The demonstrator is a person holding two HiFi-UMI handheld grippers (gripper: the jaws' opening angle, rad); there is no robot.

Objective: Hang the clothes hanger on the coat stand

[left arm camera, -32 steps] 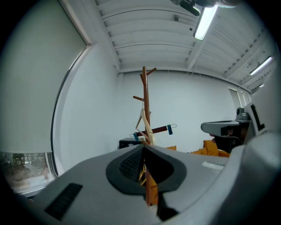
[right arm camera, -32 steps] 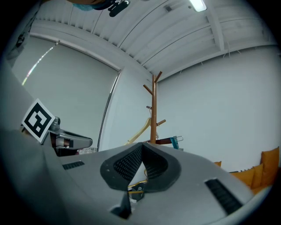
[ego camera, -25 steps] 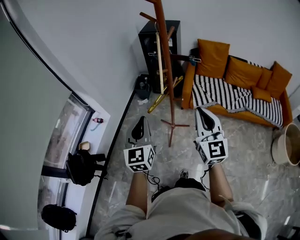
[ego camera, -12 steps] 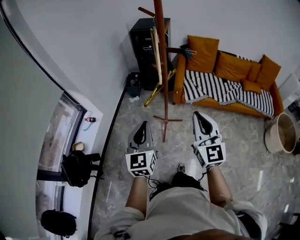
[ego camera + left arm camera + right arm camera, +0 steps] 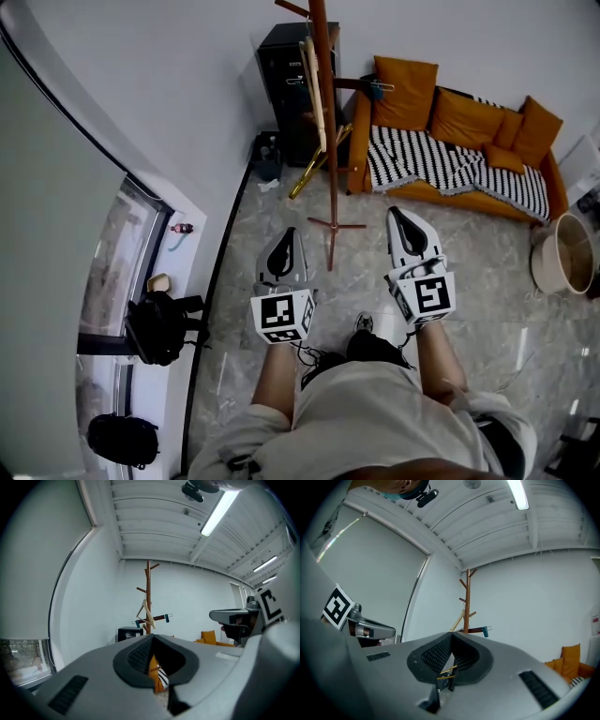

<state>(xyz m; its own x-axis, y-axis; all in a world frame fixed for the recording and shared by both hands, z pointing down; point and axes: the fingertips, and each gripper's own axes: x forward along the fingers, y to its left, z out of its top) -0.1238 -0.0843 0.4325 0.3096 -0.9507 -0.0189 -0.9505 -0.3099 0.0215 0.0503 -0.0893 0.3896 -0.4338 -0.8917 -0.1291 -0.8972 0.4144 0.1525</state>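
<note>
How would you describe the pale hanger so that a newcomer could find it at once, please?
Find the orange sofa; beside its left end stands a tall brown coat stand. The pale hanger hangs against it, on the side away from the sofa. Unlike the dark hanger with teal clips jutting toward the sofa, it is cream-coloured and slants steeply.

An orange sofa [image 5: 473, 127] with a striped blanket [image 5: 441, 173] stands far right, a black cabinet [image 5: 281, 84] left of it. A basket [image 5: 561, 255] sits right. A black bag [image 5: 155, 328] lies near left.
</note>
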